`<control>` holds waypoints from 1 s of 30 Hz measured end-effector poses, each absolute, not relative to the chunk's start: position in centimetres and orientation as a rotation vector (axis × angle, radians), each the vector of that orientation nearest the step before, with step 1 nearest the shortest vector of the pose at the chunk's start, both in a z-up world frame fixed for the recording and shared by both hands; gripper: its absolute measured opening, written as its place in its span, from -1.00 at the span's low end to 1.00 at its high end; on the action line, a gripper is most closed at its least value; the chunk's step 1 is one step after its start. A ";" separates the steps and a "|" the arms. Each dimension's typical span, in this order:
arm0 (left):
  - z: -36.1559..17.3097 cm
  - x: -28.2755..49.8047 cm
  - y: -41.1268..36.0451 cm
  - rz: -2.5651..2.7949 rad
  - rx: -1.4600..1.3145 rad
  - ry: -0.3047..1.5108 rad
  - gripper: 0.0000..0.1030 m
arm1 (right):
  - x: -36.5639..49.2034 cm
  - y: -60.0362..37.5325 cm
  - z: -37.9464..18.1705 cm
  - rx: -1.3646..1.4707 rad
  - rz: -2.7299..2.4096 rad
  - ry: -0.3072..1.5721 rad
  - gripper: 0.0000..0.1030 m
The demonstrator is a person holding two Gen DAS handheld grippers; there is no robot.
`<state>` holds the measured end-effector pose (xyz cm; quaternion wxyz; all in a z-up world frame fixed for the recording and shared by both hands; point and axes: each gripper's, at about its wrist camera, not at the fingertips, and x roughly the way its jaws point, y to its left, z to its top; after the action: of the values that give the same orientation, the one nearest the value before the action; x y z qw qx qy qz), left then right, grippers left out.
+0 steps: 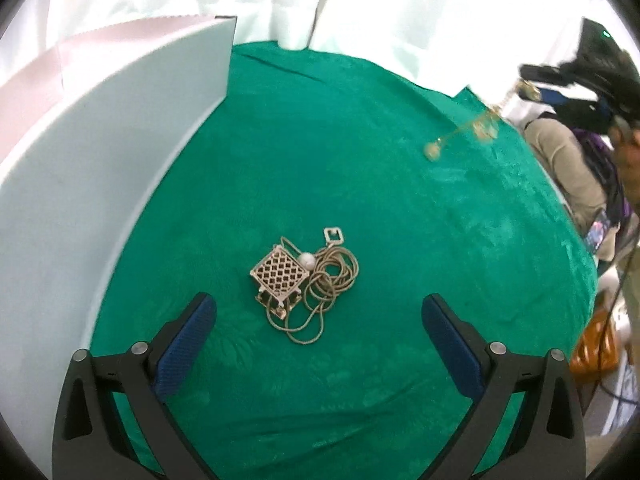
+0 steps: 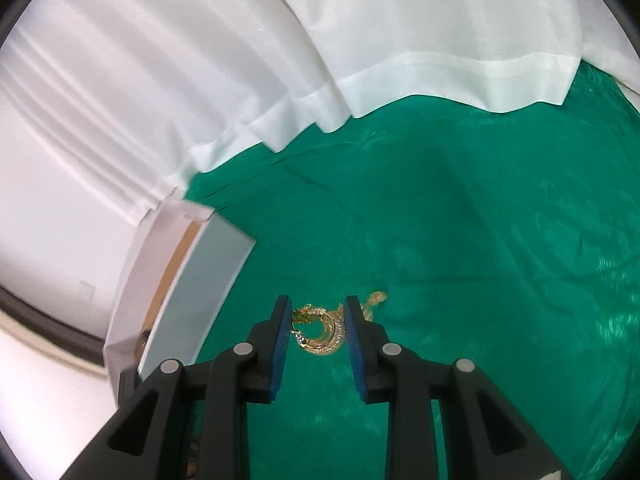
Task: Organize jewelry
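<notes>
A tangled pale-gold chain necklace [image 1: 332, 276] with a square lattice pendant [image 1: 280, 274] and a pearl lies on the green cloth [image 1: 360, 152]. My left gripper [image 1: 319, 304] hovers over it, open, its blue pads to either side of the pile. In the right wrist view my right gripper [image 2: 317, 312] is shut on a gold jewelry piece [image 2: 324, 334] with hoops and a chain. In the left wrist view that gold jewelry piece [image 1: 472, 128] dangles from the right gripper [image 1: 532, 80], clear of the cloth. An open white box [image 2: 208, 276] stands left of it.
The white box wall [image 1: 120, 160] fills the left of the left wrist view. A white curtain [image 2: 400, 40] hangs behind the table. A seated person [image 1: 580, 168] and an orange object [image 1: 596, 344] are beyond the table's right edge.
</notes>
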<state>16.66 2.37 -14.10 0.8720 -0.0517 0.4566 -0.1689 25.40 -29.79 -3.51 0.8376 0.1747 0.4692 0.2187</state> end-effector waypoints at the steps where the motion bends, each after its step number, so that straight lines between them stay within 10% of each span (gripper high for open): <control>1: -14.3 16.9 1.9 -0.339 -0.084 0.963 0.97 | 24.5 -30.0 -3.5 0.376 0.477 0.993 -0.47; 5: -15.7 18.2 0.1 -0.259 0.006 0.984 0.69 | 22.5 -30.8 -3.6 0.393 0.510 1.009 -0.47; 8: -15.2 18.3 -0.9 -0.218 0.096 0.928 -0.34 | 21.4 -30.6 -3.4 0.387 0.521 1.011 -0.47; 30: 10.4 5.4 18.6 -0.063 -0.371 0.618 -0.35 | 23.6 -10.6 10.5 0.252 0.927 0.833 -0.47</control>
<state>5.44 18.62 10.42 0.9353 -0.1815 0.3023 -0.0310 23.64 -10.58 10.49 0.8047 0.1175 0.3889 0.4330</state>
